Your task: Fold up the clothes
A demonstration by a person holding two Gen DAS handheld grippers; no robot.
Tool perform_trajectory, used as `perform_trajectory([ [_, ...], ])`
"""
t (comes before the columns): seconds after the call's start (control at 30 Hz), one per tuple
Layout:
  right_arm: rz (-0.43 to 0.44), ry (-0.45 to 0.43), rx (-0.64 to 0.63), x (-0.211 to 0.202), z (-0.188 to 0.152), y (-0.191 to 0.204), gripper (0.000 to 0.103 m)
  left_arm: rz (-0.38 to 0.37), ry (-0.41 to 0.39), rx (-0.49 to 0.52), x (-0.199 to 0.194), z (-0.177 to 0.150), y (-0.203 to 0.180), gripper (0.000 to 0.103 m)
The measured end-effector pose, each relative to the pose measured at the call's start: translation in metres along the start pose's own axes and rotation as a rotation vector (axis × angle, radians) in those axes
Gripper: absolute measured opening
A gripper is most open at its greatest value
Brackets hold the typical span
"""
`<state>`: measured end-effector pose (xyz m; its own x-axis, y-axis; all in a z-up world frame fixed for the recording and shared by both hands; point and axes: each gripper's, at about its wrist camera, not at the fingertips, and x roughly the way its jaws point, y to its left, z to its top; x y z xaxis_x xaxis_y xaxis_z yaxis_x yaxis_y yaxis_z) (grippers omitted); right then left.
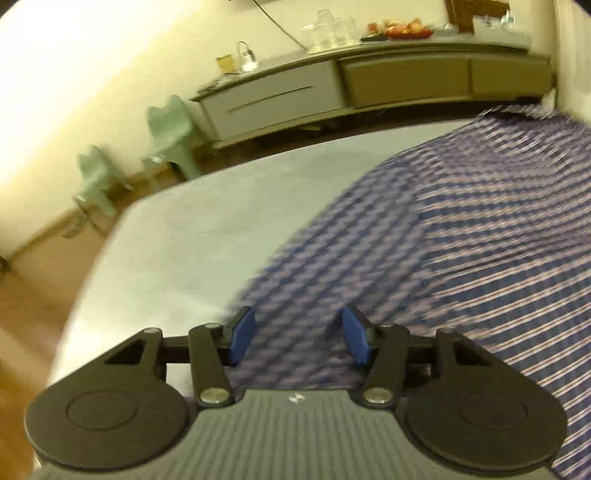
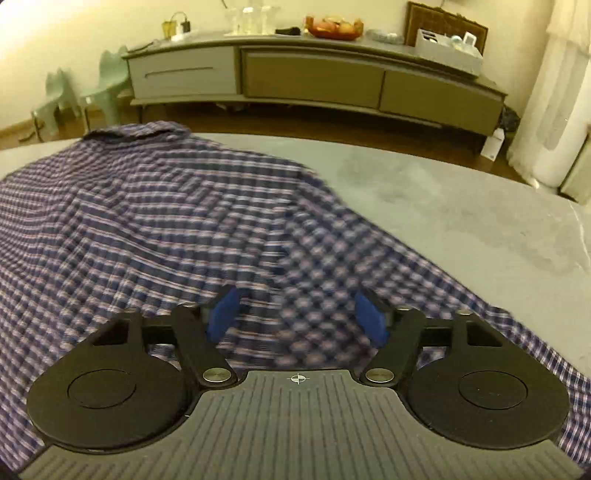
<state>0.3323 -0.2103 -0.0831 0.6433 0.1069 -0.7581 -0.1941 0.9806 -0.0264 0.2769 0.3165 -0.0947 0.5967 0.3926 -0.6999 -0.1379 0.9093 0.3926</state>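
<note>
A blue and purple checked shirt lies spread on a pale grey flat surface. In the left wrist view it covers the right half, and its left edge runs under my left gripper. That gripper hovers over the cloth, open, its blue pads well apart with nothing pinched. In the right wrist view the shirt fills the left and middle, with its collar at the far edge. My right gripper is open above the shirt's right part, with only cloth showing below the gap. Motion blur smears the fabric near both grippers.
Bare grey surface stretches to the right of the shirt. Beyond the far edge stands a long low sideboard with glassware and a fruit bowl. Two pale green chairs stand on the wooden floor at left, and a white curtain hangs at right.
</note>
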Motion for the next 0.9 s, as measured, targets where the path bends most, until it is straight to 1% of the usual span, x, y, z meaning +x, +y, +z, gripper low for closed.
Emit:
perform_trajectory([
  [0.07,-0.016,0.014,0.024,0.005,0.004,-0.015,0.073,0.034,0.035,0.032,0.003,0.003,0.011,0.053],
  [0.1,-0.030,0.028,0.027,0.006,0.006,-0.015,0.073,0.036,0.055,0.026,0.001,0.007,0.015,0.044],
  [0.13,-0.044,0.042,0.031,0.006,0.009,-0.016,0.073,0.033,0.074,0.011,-0.002,0.011,0.018,0.041],
  [0.17,-0.053,0.054,0.037,0.005,0.011,-0.015,0.071,0.030,0.055,-0.014,-0.011,0.017,0.021,0.039],
  [0.2,-0.037,0.051,0.055,0.000,0.013,-0.013,0.067,-0.004,0.016,-0.042,-0.022,0.025,0.019,0.039],
  [0.23,0.011,0.025,0.084,-0.008,0.016,-0.010,0.067,-0.055,-0.025,-0.069,-0.032,0.033,0.016,0.039],
  [0.27,0.049,0.000,0.107,-0.014,0.019,-0.006,0.069,-0.107,-0.066,-0.096,-0.043,0.042,0.013,0.040],
  [0.3,0.057,-0.019,0.110,-0.013,0.025,0.000,0.071,-0.166,-0.088,-0.104,-0.047,0.053,0.003,0.041],
  [0.33,0.065,-0.038,0.112,-0.013,0.031,0.007,0.071,-0.229,-0.100,-0.101,-0.047,0.065,-0.012,0.042],
  [0.37,0.069,-0.053,0.110,-0.010,0.037,0.014,0.071,-0.268,-0.109,-0.084,-0.044,0.076,-0.029,0.043],
  [0.47,0.039,-0.035,0.082,0.024,0.058,0.037,0.068,-0.338,-0.121,-0.010,-0.026,0.107,-0.089,0.043],
  [0.53,0.007,0.008,0.084,0.050,0.069,0.045,0.061,-0.320,-0.090,0.028,-0.002,0.121,-0.116,0.043],
  [0.57,-0.008,0.025,0.085,0.060,0.074,0.047,0.060,-0.306,-0.073,0.046,0.011,0.128,-0.128,0.042],
  [0.6,-0.024,0.018,0.084,0.066,0.080,0.047,0.060,-0.285,-0.057,0.057,0.024,0.132,-0.138,0.043],
  [0.67,-0.055,0.006,0.083,0.077,0.090,0.046,0.061,-0.230,-0.074,0.039,0.038,0.140,-0.142,0.045],
  [0.7,-0.069,-0.001,0.079,0.082,0.095,0.046,0.061,-0.201,-0.069,0.025,0.044,0.146,-0.142,0.052],
  [0.73,-0.078,-0.009,0.064,0.086,0.099,0.046,0.062,-0.173,-0.056,0.008,0.048,0.150,-0.140,0.052],
  [0.77,-0.085,-0.013,0.050,0.089,0.103,0.046,0.062,-0.147,-0.037,-0.006,0.047,0.152,-0.134,0.047],
  [0.8,-0.085,-0.005,0.039,0.088,0.105,0.046,0.061,-0.138,-0.025,-0.019,0.045,0.152,-0.128,0.038],
  [0.83,-0.096,0.003,0.023,0.082,0.106,0.047,0.061,-0.159,-0.035,-0.034,0.036,0.147,-0.121,0.037],
  [0.87,-0.106,-0.013,0.006,0.069,0.103,0.048,0.059,-0.203,-0.059,-0.048,0.022,0.139,-0.113,0.038],
  [0.9,-0.086,-0.050,-0.014,0.049,0.097,0.050,0.059,-0.254,-0.081,-0.055,0.004,0.127,-0.103,0.039],
])
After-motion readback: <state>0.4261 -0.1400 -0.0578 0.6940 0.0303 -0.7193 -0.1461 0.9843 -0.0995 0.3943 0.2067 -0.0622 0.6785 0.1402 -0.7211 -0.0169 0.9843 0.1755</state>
